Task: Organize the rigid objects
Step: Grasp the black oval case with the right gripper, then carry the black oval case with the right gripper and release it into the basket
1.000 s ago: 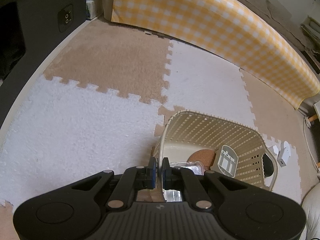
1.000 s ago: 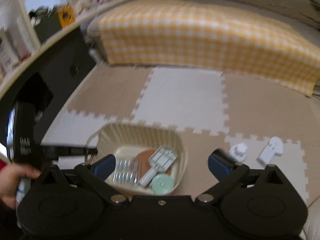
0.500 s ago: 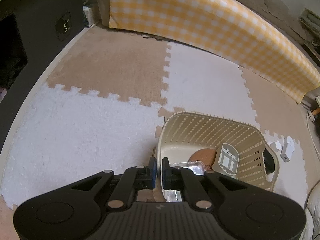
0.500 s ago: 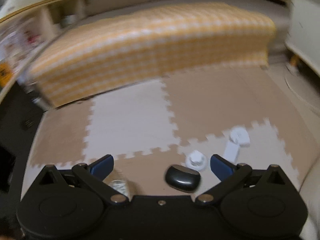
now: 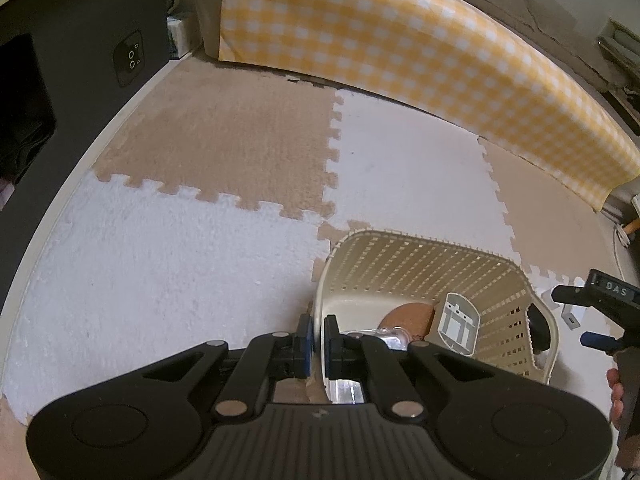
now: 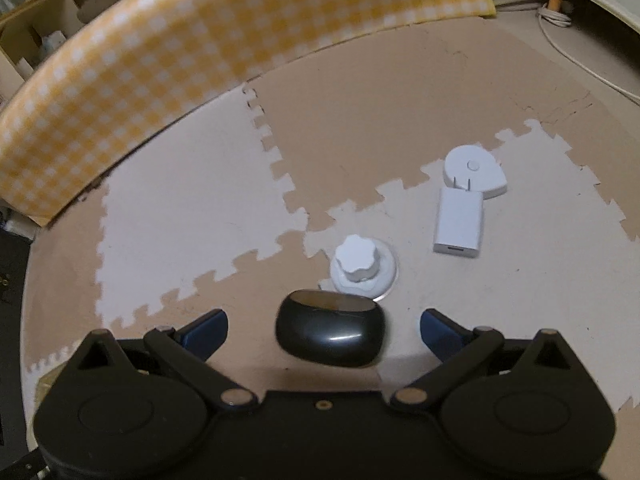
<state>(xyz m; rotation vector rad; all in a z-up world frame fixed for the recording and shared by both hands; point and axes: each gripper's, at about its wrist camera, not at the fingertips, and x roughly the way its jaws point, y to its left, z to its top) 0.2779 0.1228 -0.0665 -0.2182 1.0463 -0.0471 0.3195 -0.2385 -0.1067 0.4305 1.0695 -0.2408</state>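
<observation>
My left gripper is shut on the near left rim of a cream slatted basket on the floor mats. Inside it lie a brown round piece, a grey oval tray and a clear ribbed item. My right gripper is open, its jaws on either side of a black oval object on the mat, without touching it. Just beyond lie a white knob on a round base, a white charger block and a white round device. The right gripper shows at the right edge of the left wrist view.
Beige and white puzzle floor mats cover the floor. A yellow checked cloth hangs along the far side; it also shows in the right wrist view. A dark cabinet stands at the left. A white cable runs at the far right.
My right gripper has swung right from above the basket to the black oval object and come down over it. My left gripper stays shut on the basket rim.
</observation>
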